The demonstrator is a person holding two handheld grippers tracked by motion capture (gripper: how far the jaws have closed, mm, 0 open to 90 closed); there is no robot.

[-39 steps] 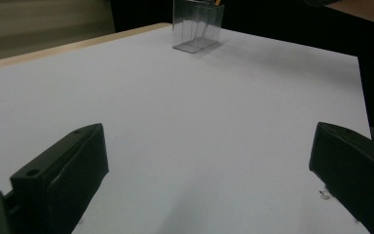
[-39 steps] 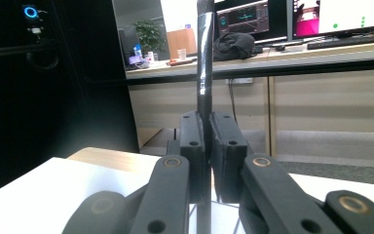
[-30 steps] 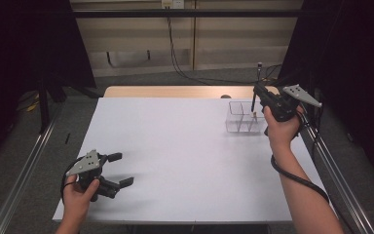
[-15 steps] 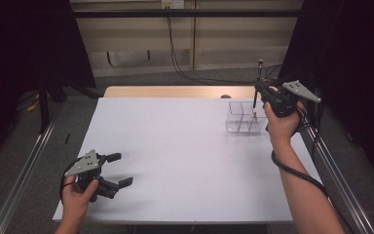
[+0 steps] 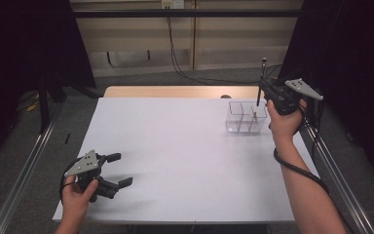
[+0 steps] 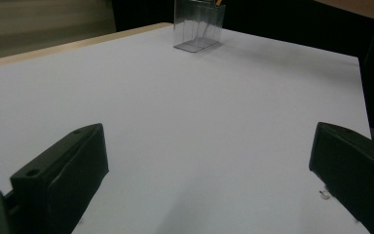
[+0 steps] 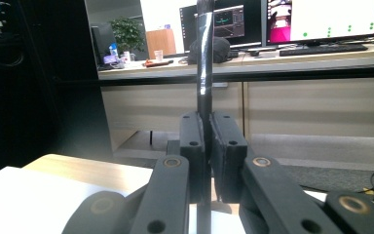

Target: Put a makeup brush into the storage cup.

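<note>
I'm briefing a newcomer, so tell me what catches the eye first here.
The right gripper, held above the clear divided box at the table's far right, clamps a dark upright pen. The left gripper rests open at the white table's near left.

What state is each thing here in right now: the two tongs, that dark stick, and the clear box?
Left tongs: open, holding nothing, low over the white table.
Right tongs: shut on the dark pen.
Dark pen: upright, held above the box.
Clear box: standing upright, divided, something orange-tipped inside.
</note>
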